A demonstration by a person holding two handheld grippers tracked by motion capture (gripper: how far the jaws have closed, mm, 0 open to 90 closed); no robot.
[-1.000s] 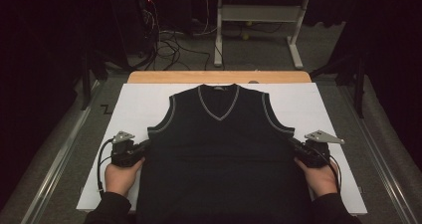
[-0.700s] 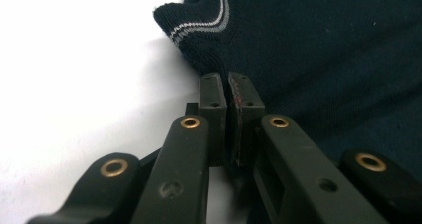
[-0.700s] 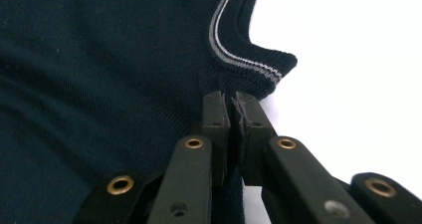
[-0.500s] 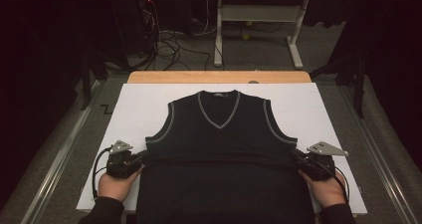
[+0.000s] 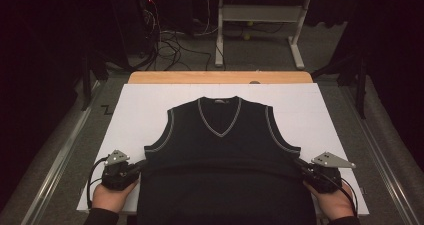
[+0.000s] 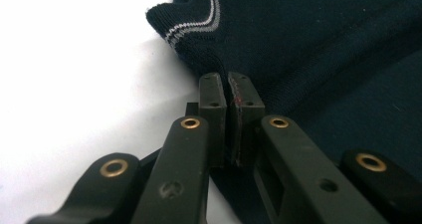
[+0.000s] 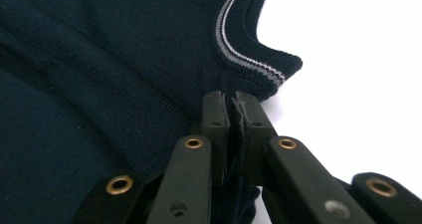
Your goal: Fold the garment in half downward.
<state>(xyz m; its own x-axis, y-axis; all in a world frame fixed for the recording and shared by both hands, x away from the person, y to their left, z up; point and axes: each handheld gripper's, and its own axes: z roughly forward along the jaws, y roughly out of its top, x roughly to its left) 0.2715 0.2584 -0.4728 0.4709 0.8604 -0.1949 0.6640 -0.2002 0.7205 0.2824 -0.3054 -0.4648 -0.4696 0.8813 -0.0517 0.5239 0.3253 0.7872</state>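
Observation:
A dark navy sleeveless V-neck sweater (image 5: 220, 145) with grey-striped trim lies face up on the white table top (image 5: 140, 110), its lower part hanging over the near edge. My left gripper (image 5: 137, 166) is shut on the sweater's left side seam (image 6: 224, 79) just below the armhole. At the opposite side my right gripper (image 5: 301, 167) is shut on the right side seam (image 7: 231, 92) under the striped armhole trim (image 7: 249, 59). A taut crease runs across the cloth between the two grippers.
A wooden board edge (image 5: 220, 77) runs along the far side of the white top. Beyond it on the floor are a white table frame (image 5: 260, 30) and tangled cables (image 5: 165, 40). Metal rails (image 5: 55, 160) flank the table on both sides.
Both grippers have pulled back toward the near edge, dragging the sweater with them. More of the white top now shows beyond the collar.

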